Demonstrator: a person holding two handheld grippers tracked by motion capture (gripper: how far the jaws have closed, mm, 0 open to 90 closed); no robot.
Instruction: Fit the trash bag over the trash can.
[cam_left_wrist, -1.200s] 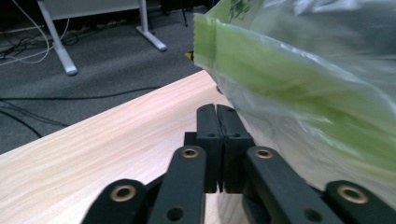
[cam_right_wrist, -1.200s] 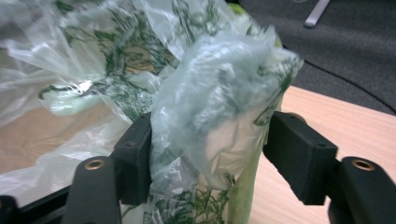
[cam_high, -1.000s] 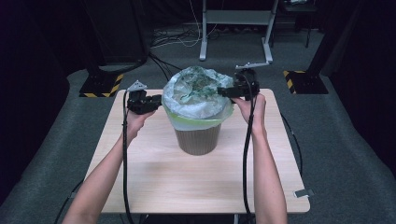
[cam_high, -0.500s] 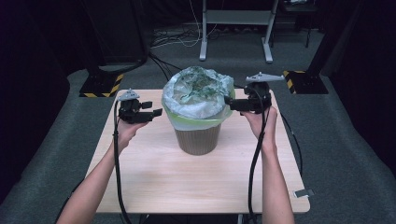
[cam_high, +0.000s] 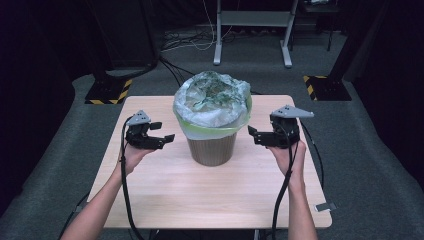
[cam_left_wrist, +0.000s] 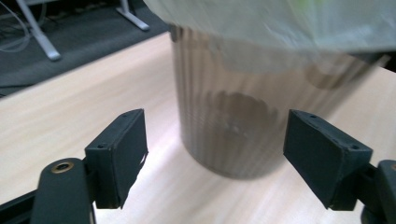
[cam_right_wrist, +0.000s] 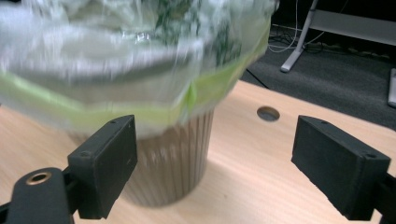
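Both claws, the left claw (cam_high: 161, 138) and the right claw (cam_high: 256, 135), flank the bin (cam_high: 214, 145) on the counter (cam_high: 200, 195), jaws wide, gripping nothing. The left's jaws have just been opening (probably letting go of the bag (cam_high: 212, 100) lining it).

Right gripper (cam_right_wrist: 215, 163) with black jaws spread wide and nothing between the pads, ribbed brown bin (cam_right_wrist: 173, 161) just ahead on the pale wooden table (cam_right_wrist: 261, 172), translucent bag (cam_right_wrist: 116, 56) with green rim band draped over its top, round hole (cam_right_wrist: 268, 113) in tabletop, grey stand leg (cam_right_wrist: 299, 46) beyond.
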